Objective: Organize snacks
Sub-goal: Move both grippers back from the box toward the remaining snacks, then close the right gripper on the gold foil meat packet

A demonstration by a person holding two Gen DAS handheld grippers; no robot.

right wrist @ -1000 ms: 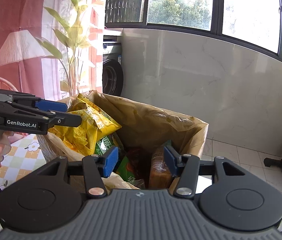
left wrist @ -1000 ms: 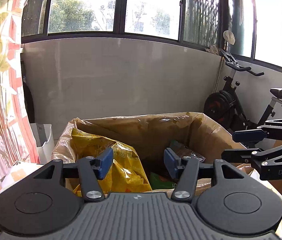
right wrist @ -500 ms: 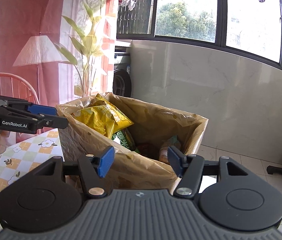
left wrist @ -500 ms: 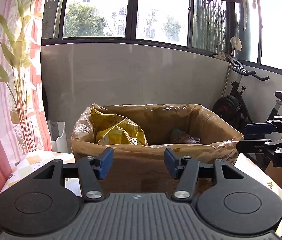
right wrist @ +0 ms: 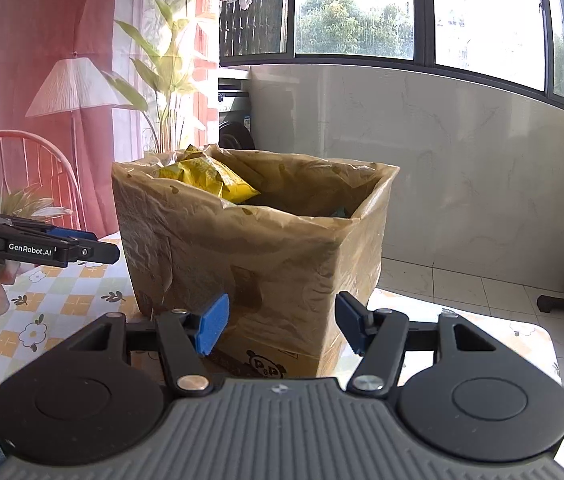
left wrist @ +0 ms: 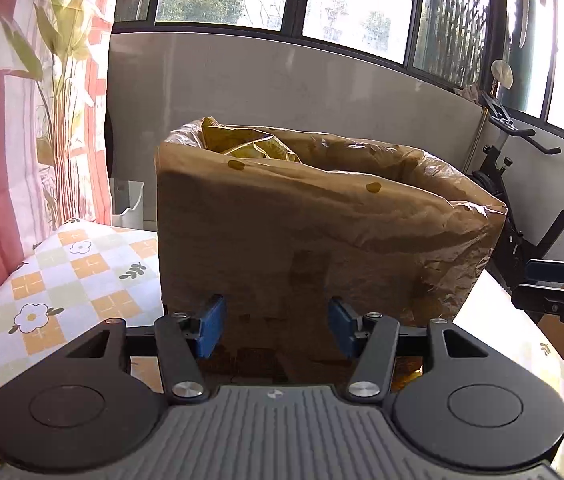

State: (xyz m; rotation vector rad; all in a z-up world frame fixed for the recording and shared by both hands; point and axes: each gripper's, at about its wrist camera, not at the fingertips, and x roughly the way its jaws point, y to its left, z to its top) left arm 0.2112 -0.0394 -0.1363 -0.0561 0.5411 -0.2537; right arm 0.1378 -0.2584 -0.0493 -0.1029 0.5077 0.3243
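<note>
While upright: snack box [left wrist: 322,240], open-top.

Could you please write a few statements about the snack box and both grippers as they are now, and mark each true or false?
1. The left gripper is open and holds nothing. True.
2. The right gripper is shut on a yellow snack bag. False: it is open and empty; the yellow snack bag lies inside the box.
3. The cardboard box is lined with a plastic bag folded over its rim. True.
4. The box stands on the tiled floor. False: it stands on the table with the checked floral tablecloth.
5. An exercise bike stands behind the box on the right in the left wrist view. True.
</note>
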